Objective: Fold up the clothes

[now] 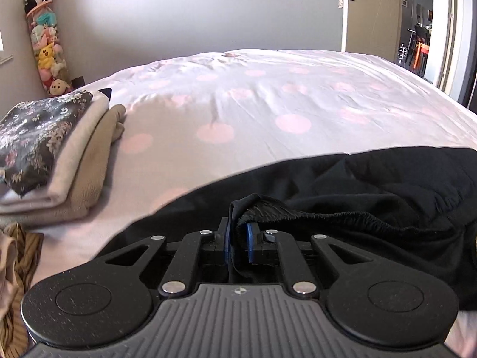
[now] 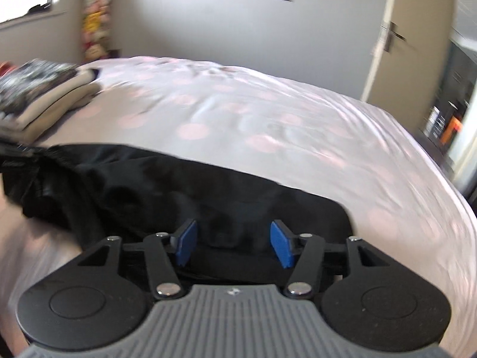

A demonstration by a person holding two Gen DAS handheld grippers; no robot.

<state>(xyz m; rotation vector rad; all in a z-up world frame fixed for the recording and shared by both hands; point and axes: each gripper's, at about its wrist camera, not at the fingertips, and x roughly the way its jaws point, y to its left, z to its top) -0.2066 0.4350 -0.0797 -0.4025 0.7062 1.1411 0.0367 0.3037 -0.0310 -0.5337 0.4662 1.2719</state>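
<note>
1. Across the near edge of a wide bed [image 1: 268,95] covered with a pale sheet printed with pink dots lies a black, soft-fabric garment [image 1: 372,185] with a gathered elastic waistband, spread out in loose folds.
2. At the left gripper [image 1: 238,243], the blue-padded fingers [image 1: 249,243] are drawn close together and pinch a bunched fold of the black garment's waistband edge; cloth sticks up above the pads and hangs down between them.
3. At the right gripper [image 2: 234,243], the blue-padded fingers [image 2: 280,244] stand wide apart and grip nothing; the black garment [image 2: 179,188] lies under and just ahead of them, its straight edge running toward the right side of the bed [image 2: 298,125].
4. To the left on the bed sits a stack of folded clothes [image 1: 53,161]: a dark floral-print piece on top, a cream piece beneath it, and a tan piece at the bottom. The same stack shows blurred at the left edge of the right wrist view.
5. Beside the stack, at the lower left of the left wrist view, lies a crumpled brown striped cloth [image 1: 18,283].
6. Against the far corner wall leans a tall clear tube of plush toys [image 1: 47,44].
7. On the right, a beige door [image 1: 372,9] stands open.
</note>
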